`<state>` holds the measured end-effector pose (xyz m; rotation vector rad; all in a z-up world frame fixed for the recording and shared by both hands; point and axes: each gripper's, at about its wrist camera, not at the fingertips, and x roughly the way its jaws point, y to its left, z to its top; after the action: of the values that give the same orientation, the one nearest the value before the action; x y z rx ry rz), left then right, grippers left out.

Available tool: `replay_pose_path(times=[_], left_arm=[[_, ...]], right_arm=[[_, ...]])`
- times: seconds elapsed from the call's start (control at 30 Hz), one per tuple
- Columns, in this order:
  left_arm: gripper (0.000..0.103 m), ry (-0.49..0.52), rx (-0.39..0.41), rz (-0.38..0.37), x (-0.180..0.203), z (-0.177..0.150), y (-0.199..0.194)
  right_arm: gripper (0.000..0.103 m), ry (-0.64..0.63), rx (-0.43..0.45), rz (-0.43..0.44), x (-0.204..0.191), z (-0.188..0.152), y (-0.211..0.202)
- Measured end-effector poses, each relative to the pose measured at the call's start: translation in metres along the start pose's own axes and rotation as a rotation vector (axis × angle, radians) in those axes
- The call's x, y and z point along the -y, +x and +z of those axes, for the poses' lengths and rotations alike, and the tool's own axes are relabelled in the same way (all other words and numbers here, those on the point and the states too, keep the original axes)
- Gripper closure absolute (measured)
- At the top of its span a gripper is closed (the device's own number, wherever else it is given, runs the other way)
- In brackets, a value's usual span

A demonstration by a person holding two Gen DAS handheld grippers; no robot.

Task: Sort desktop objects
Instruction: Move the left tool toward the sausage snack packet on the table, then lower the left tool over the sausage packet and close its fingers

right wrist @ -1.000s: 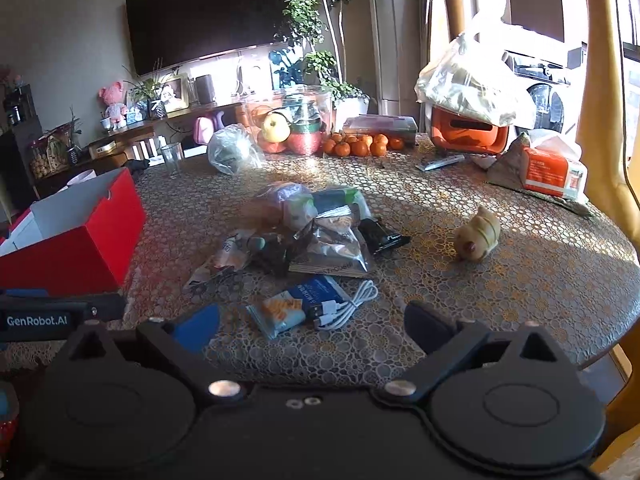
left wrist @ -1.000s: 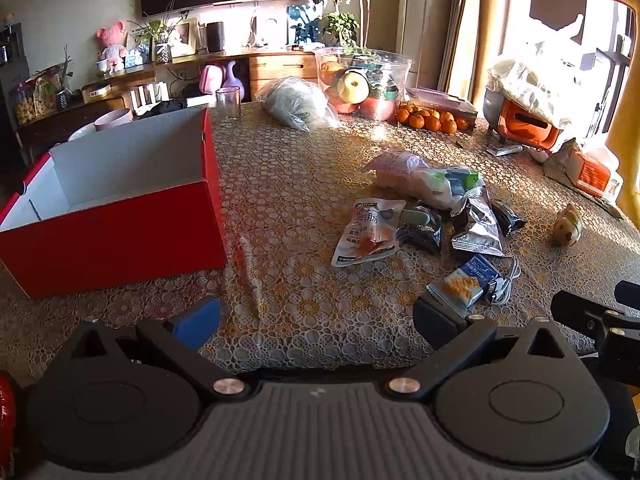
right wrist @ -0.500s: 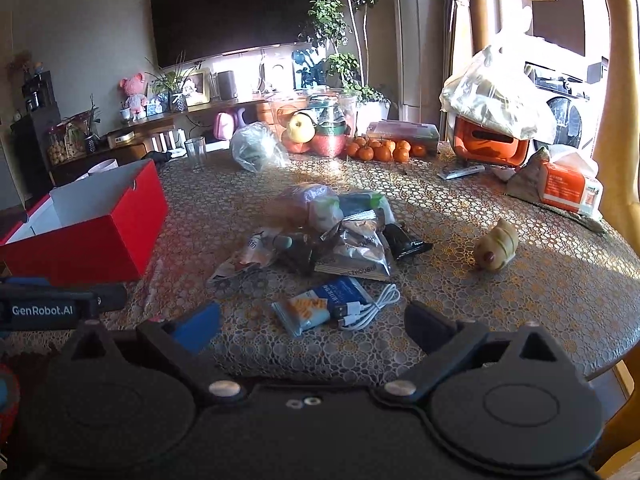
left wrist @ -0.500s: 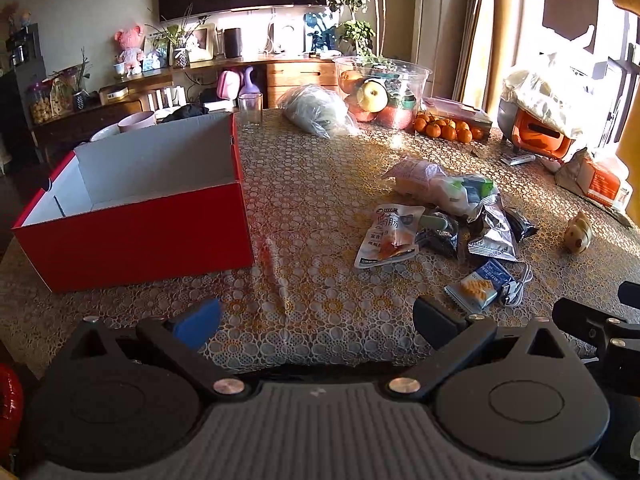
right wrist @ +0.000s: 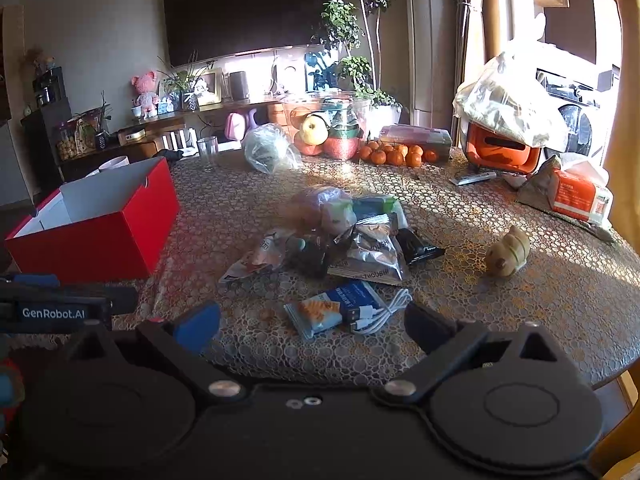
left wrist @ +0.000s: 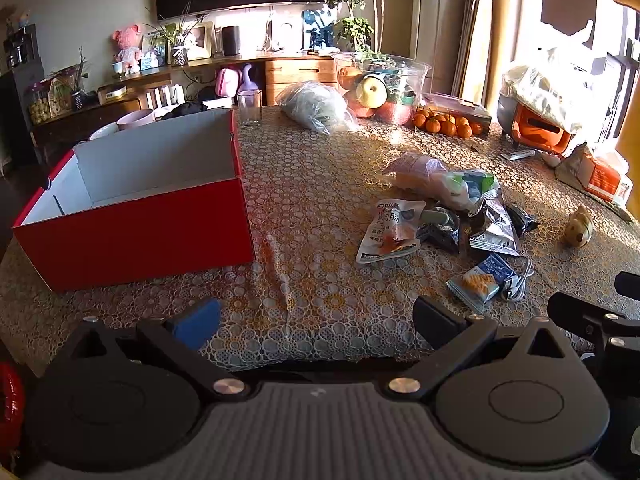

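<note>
An open red box (left wrist: 136,232) with a white inside stands on the table at the left; it also shows in the right wrist view (right wrist: 100,236). A heap of snack packets (left wrist: 448,216) lies mid-table, also seen in the right wrist view (right wrist: 344,240). A blue cracker packet (right wrist: 332,312) and a white cable (right wrist: 384,312) lie nearest the right gripper. A small tan toy (right wrist: 508,252) sits to the right. My left gripper (left wrist: 316,320) is open and empty near the table's front edge. My right gripper (right wrist: 312,324) is open and empty, just short of the cracker packet.
At the back of the table stand a glass (left wrist: 249,108), a clear bag (left wrist: 316,108), a fruit bowl (left wrist: 380,88), oranges (left wrist: 444,124) and an orange appliance (left wrist: 540,132). An orange tissue pack (right wrist: 576,196) lies at the far right. The table edge curves round at the right.
Both grippers have drawn back and risen a little, so the box and the packets look smaller and farther. Both stay open. Nothing on the table has moved.
</note>
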<state>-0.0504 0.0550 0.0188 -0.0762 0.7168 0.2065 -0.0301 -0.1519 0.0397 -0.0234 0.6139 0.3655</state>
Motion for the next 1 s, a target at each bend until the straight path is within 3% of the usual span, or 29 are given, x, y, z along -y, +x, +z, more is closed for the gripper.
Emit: replay_pose_path(times=[0.37,0.6,1.0], left_arm=[[0.000,0.003,0.030,0.009,-0.007,0.002,0.001],[0.000,0.029,0.043,-0.057,-0.005,0.011,0.022],[0.000,0.084,0.019,-0.172,0.022,0.037,0.090]], right_arm=[[0.007,-0.008,-0.021,0.019,-0.001,0.004,0.011],[0.012,0.014,-0.048,-0.007,0.011,0.004,0.031],[0.021,0.045,-0.117,-0.078,0.041,0.009,0.085]])
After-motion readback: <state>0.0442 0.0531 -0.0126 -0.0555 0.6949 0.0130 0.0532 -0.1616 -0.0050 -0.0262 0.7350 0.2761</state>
